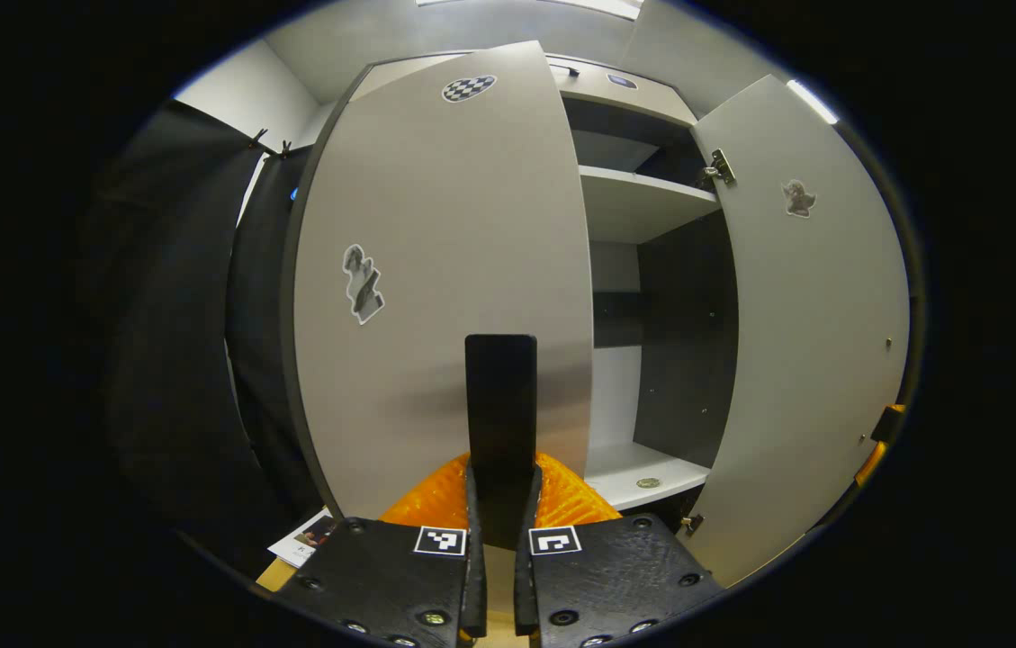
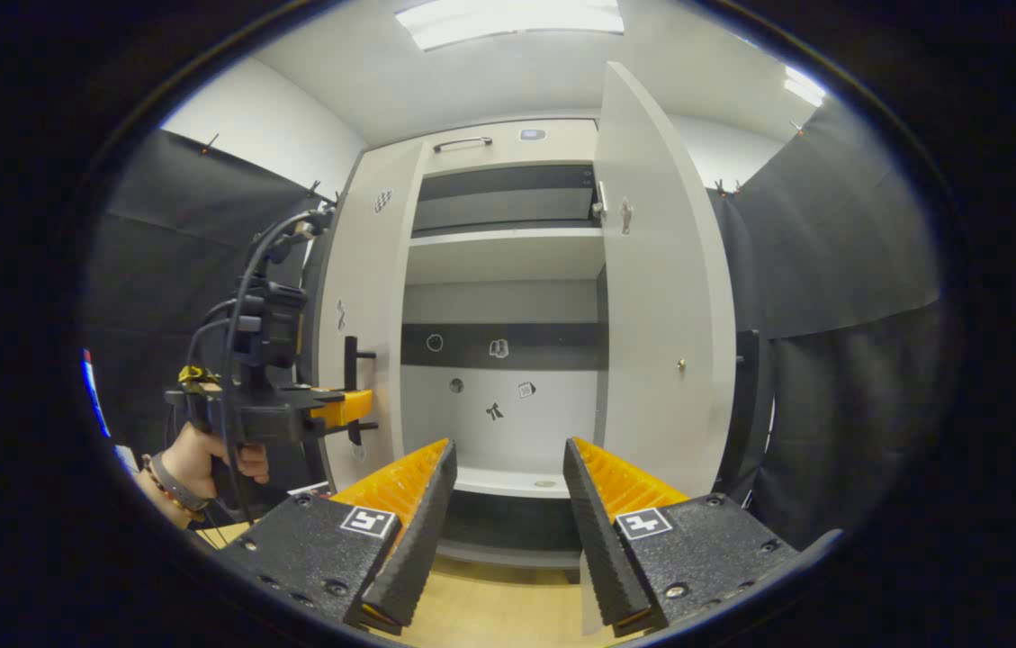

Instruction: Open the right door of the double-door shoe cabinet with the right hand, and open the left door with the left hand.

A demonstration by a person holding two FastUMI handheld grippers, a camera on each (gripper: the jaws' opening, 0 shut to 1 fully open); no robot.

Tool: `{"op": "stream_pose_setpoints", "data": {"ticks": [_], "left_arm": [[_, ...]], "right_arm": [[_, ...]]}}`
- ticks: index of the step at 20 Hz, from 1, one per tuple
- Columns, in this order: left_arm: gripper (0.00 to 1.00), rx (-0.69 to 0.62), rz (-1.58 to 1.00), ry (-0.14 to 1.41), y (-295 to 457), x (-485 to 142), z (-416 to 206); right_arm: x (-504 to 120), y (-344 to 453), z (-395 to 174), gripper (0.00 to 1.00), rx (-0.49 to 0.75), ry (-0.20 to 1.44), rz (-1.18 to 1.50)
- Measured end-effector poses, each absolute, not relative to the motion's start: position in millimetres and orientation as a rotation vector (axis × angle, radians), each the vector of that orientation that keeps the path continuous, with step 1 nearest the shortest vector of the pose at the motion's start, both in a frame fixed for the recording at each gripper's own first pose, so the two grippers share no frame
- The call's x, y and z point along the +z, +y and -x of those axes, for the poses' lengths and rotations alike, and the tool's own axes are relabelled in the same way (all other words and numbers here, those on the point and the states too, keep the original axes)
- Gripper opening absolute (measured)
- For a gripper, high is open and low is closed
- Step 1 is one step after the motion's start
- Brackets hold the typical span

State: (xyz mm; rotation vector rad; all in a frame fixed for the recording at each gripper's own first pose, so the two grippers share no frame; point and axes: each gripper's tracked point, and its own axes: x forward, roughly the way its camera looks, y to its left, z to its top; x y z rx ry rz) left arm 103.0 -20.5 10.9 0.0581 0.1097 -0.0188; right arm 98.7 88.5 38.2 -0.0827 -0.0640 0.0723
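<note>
Left gripper [image 1: 500, 576] is clamped on the left door's handle [image 1: 500, 405]; right gripper [image 2: 500, 531] is released. Right door [image 2: 660, 297] is fully opened; left door [image 1: 445, 288] is partly swung.

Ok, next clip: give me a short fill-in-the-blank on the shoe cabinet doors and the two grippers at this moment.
1. The left gripper is shut on the left door's black ____.
2. The right gripper's jaws stand ____, holding nothing.
3. The right door is swung ____.
4. A hand holds the ____ gripper beside the left door.

Missing words: handle; open; open; left
</note>
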Motion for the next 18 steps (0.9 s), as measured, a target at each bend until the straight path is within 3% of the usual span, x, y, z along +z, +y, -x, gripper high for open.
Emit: {"op": "stream_pose_setpoints", "data": {"ticks": [18], "left_arm": [[0.10, 0.063, -0.026, 0.108, 68.8, 23.5, -21.7]], "right_arm": [[27.0, 117.0, -131.7, 0.75, 0.110, -0.040, 0.076]]}}
